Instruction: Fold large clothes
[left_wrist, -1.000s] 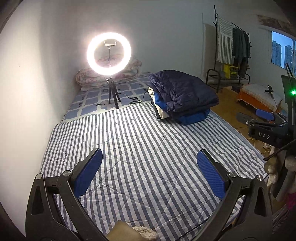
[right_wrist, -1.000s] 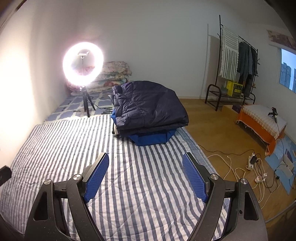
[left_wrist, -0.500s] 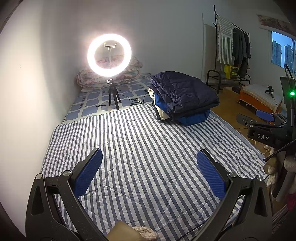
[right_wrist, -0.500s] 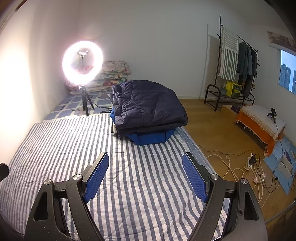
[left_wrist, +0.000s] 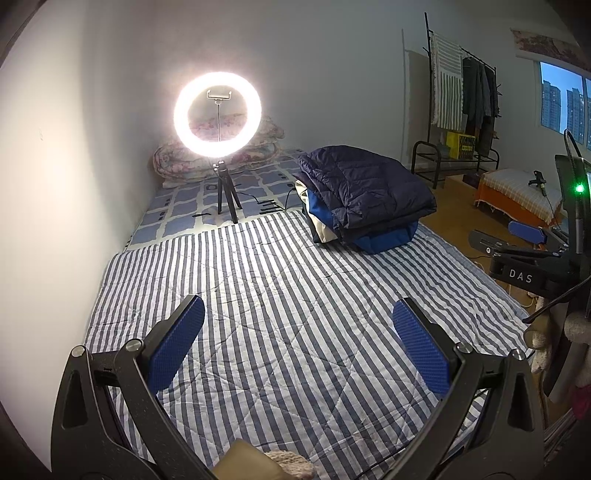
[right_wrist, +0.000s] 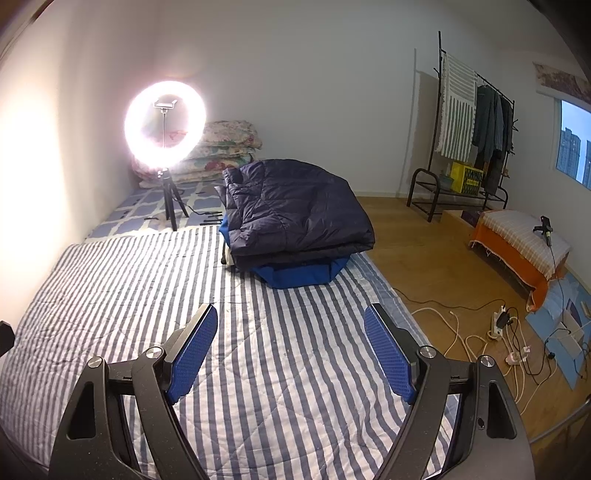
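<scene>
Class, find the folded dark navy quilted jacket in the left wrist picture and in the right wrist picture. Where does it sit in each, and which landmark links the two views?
Left wrist view: the folded dark navy quilted jacket lies right of centre, upper half, topping a pile on the striped blue-and-white bedcover.
Right wrist view: the jacket lies near centre, upper half.
Shared landmark: the glowing ring light on a black tripod, left of the jacket in both.

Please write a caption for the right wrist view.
Open right gripper above striped quilt, facing folded navy jacket.
</scene>
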